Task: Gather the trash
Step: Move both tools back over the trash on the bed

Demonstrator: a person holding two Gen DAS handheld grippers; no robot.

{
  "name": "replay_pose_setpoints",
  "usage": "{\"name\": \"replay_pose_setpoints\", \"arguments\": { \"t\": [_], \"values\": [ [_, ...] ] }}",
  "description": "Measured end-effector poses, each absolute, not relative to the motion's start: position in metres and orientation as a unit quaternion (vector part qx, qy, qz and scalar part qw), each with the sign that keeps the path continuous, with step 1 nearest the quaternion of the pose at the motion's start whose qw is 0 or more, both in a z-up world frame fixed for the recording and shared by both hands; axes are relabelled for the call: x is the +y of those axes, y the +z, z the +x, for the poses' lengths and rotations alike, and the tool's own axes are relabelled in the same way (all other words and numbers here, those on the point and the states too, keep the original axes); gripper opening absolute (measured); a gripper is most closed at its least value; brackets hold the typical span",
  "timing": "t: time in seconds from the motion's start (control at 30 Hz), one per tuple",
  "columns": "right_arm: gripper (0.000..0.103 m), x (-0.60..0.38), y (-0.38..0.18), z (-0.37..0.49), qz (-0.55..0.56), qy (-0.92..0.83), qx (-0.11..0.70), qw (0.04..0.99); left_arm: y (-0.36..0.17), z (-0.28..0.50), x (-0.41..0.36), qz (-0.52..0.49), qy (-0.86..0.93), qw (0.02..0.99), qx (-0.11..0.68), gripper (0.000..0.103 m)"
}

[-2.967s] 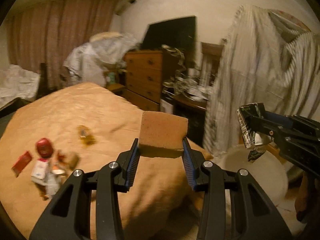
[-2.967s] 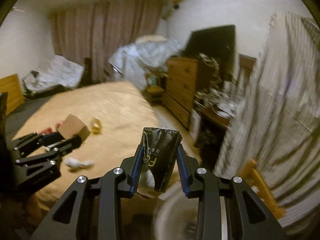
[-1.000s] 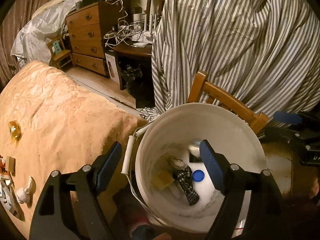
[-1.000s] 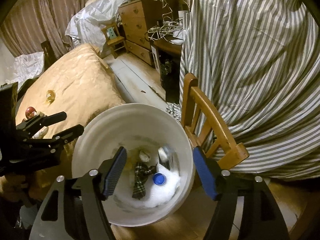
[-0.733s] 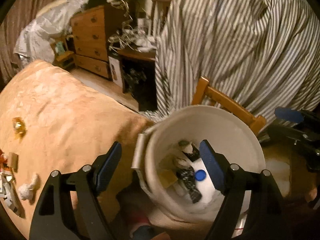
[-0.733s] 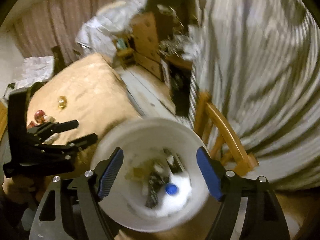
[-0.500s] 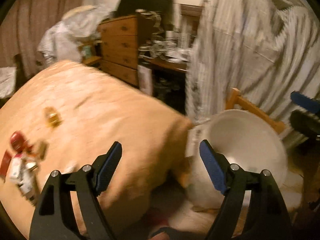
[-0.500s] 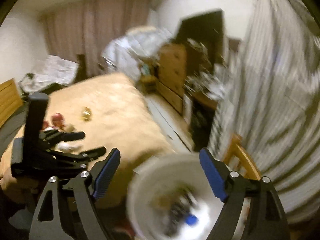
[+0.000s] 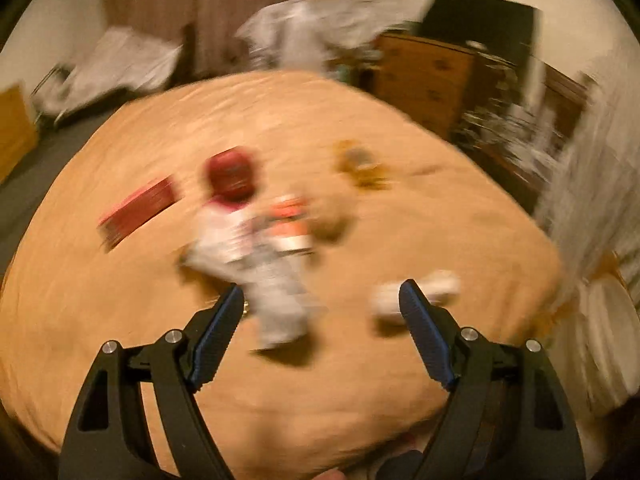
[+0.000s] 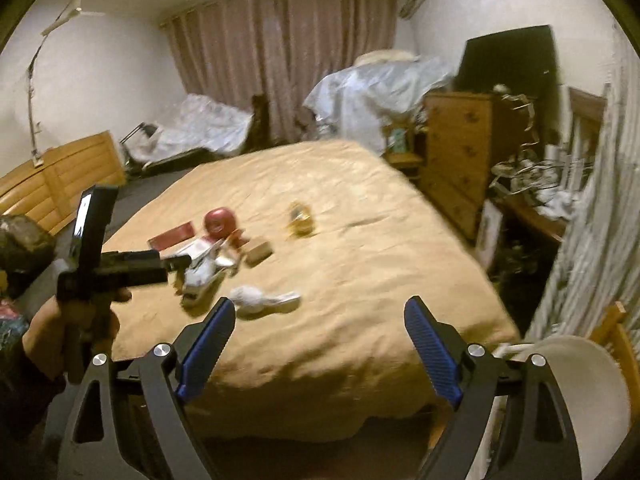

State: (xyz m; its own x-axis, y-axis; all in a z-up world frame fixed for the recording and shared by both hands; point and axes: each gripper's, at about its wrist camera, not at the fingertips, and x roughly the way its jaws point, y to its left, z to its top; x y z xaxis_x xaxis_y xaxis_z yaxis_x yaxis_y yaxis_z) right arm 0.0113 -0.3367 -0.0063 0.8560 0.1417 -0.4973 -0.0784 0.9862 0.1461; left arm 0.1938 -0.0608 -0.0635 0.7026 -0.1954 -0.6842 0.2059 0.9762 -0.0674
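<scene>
Tan bedspread (image 10: 360, 240) carries all the remaining trash, spread flat where either tool can reach it from the foot of the bed. Working left to right in my right-hand view: my left gripper (image 10: 176, 262) reaches in over the near-left cluster, its fingers spread apart and holding nothing; under and beyond it lie a flat red packet (image 10: 172, 236), a red round object (image 10: 219, 220), white wrappers (image 10: 202, 270) and a small brown piece (image 10: 260, 252). A crumpled white wad (image 10: 256, 298) lies apart, nearer the bed's edge, and a yellowish wrapper (image 10: 299, 220) sits alone further in. My right gripper (image 10: 320, 338) hangs back over the bed's foot, fingers wide apart and empty. At far right the white bucket (image 10: 576, 364) stands beside the bed; its contents are hidden from here. My left view is too blurred to add detail.
</scene>
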Motion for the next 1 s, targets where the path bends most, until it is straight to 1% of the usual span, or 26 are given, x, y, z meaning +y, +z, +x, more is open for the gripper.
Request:
{"name": "replay_pose_setpoints", "arguments": {
  "t": [0.1, 0.27, 0.33, 0.43, 0.63, 0.7, 0.77, 0.9, 1.0],
  "values": [
    [0.09, -0.318, -0.018, 0.03, 0.075, 0.081, 0.279, 0.954, -0.081, 0.21, -0.016, -0.022, -0.064, 0.918, 0.391, 0.077],
    [0.09, -0.304, -0.04, 0.047, 0.072, 0.091, 0.301, 0.946, -0.095, 0.22, 0.011, -0.04, -0.045, 0.911, 0.407, 0.077],
    [0.09, -0.305, -0.051, 0.055, 0.073, 0.09, 0.313, 0.943, -0.094, 0.226, 0.011, -0.039, -0.048, 0.912, 0.405, 0.077],
    [0.093, -0.314, -0.067, 0.06, 0.085, 0.08, 0.327, 0.938, -0.088, 0.234, 0.006, -0.027, -0.059, 0.917, 0.394, 0.077],
    [0.093, -0.329, -0.101, 0.08, 0.101, 0.055, 0.367, 0.923, -0.086, 0.255, 0.005, -0.017, -0.088, 0.923, 0.375, 0.077],
    [0.093, -0.329, -0.107, 0.086, 0.106, 0.053, 0.376, 0.919, -0.086, 0.261, 0.005, -0.015, -0.094, 0.922, 0.375, 0.077],
    [0.093, -0.325, -0.11, 0.097, 0.102, 0.05, 0.383, 0.917, -0.084, 0.263, 0.006, -0.034, -0.112, 0.916, 0.383, 0.077],
    [0.093, -0.307, -0.105, 0.106, 0.095, 0.056, 0.383, 0.917, -0.085, 0.256, 0.012, -0.045, -0.121, 0.918, 0.375, 0.077],
    [0.094, -0.286, -0.096, 0.102, 0.083, 0.073, 0.381, 0.918, -0.095, 0.248, 0.025, -0.06, -0.119, 0.914, 0.384, 0.077]
  ]
}}
